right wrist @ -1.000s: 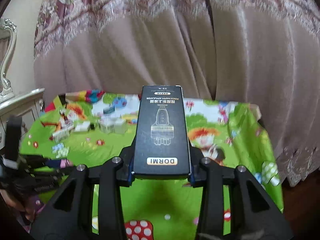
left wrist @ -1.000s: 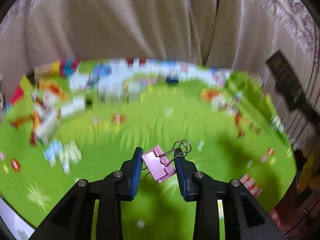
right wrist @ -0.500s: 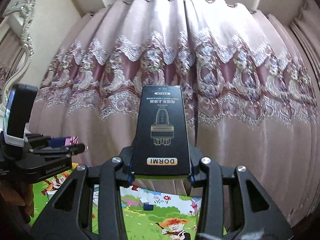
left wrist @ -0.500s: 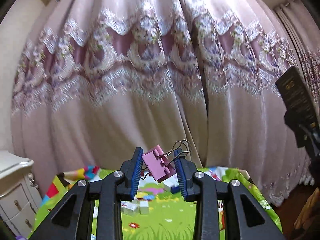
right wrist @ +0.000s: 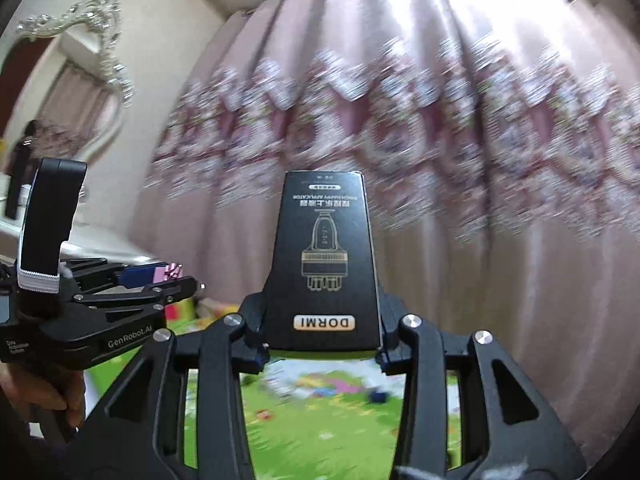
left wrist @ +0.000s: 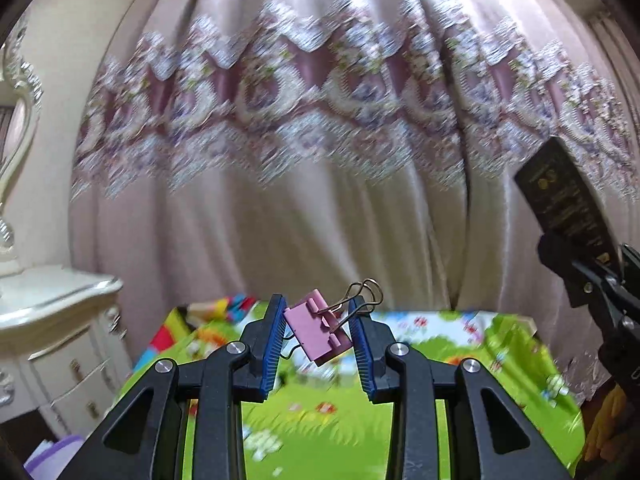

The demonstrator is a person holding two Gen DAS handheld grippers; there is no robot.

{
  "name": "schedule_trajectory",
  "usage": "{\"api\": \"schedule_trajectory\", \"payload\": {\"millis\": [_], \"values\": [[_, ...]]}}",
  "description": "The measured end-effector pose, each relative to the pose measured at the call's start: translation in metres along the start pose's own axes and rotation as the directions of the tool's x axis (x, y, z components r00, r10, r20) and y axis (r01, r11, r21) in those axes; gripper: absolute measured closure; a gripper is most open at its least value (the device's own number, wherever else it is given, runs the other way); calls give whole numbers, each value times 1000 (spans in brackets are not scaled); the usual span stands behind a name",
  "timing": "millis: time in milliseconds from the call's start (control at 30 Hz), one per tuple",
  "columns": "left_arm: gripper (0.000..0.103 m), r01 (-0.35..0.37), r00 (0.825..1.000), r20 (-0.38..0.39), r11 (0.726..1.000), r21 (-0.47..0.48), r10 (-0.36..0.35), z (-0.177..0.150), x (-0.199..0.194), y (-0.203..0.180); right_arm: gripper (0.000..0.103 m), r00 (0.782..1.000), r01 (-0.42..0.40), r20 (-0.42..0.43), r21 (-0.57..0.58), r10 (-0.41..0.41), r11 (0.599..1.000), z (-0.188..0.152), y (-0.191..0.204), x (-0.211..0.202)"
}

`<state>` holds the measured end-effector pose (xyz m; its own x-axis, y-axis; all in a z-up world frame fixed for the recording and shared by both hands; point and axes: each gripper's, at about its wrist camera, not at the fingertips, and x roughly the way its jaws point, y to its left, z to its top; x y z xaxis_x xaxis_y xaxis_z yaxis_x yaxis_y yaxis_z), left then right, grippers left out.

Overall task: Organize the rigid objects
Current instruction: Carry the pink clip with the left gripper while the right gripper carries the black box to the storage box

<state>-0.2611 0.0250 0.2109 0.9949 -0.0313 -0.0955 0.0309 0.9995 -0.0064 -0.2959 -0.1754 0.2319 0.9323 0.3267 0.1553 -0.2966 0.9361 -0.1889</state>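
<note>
The left gripper has its blue pads closed on one pink binder clip, held tilted in the air, with its wire handles poking up and to the right past the fingertips. The right gripper is clamped on one black DORMI box, whose long axis runs straight out along the fingers, with its label upside down. Farther off lie a green cartoon mat and one pink lace curtain.
</note>
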Motion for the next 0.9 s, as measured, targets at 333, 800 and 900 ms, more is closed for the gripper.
{"api": "schedule_trajectory", "payload": {"millis": [333,800,900], "values": [[69,-171,950,-280,980,-103,136,-65,-29,99,60,837,-448,-293,115,461,887,-28,97,61],[69,-436,816,-532,844,-312,225,-151,-73,215,60,462,-739,-558,188,689,647,-79,229,90],[69,-464,793,-572,816,-345,209,-164,-74,229,60,398,-766,-602,197,692,612,-91,249,87]]}}
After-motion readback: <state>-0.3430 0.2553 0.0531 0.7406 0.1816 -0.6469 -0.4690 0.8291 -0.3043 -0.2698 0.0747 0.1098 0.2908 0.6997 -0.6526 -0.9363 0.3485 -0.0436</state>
